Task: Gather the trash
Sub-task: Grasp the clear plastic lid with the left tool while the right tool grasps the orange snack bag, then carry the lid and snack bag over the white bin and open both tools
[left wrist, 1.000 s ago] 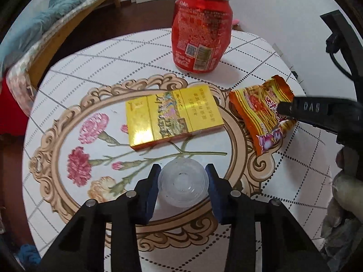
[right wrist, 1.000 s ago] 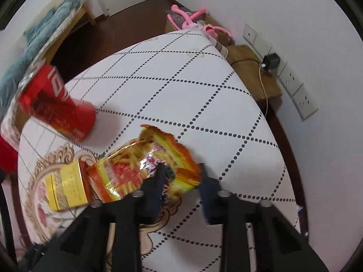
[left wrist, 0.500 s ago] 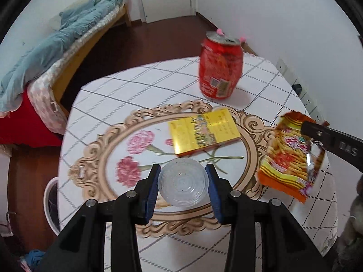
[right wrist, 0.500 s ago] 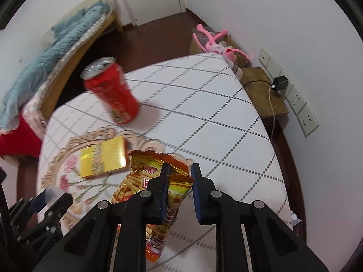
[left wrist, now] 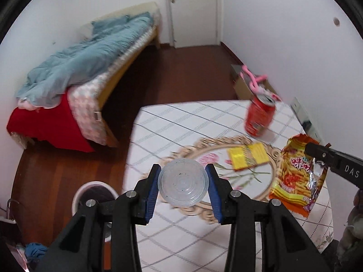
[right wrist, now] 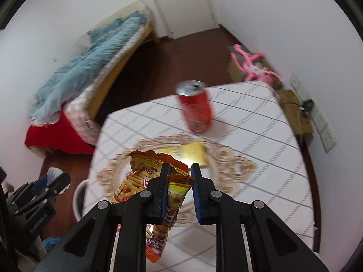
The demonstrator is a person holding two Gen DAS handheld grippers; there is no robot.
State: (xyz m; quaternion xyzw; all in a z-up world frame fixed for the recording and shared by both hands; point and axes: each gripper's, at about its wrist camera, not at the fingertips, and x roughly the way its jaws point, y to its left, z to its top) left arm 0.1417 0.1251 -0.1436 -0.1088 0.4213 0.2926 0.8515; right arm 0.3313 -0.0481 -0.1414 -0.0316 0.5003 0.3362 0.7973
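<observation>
Four pieces of trash were in view: one clear plastic cup, one orange snack bag, one red soda can and one flat yellow box. The cup and the bag were both lifted clear of the table; the can stood upright near the table's far side and the box lay flat in front of it, well apart from it.

The table wore a white cloth with a grey diamond grid and, in the middle, an ornate beige oval frame around printed pink flowers; the box lay inside that frame. Beyond it stretched dark red-brown wooden flooring, a bed with a rumpled blue quilt and a red cover against the left wall, a white door at the back, and a pink toy by the right wall. One white round bin stood on the floor by the table's near left corner.

The left gripper was partly closed, its blue pads pressed on either side of the cup, whose round base faced the camera. The right gripper was at its narrowest, with the bag's torn top pinched under its left finger and the rest of the bag hanging below.
</observation>
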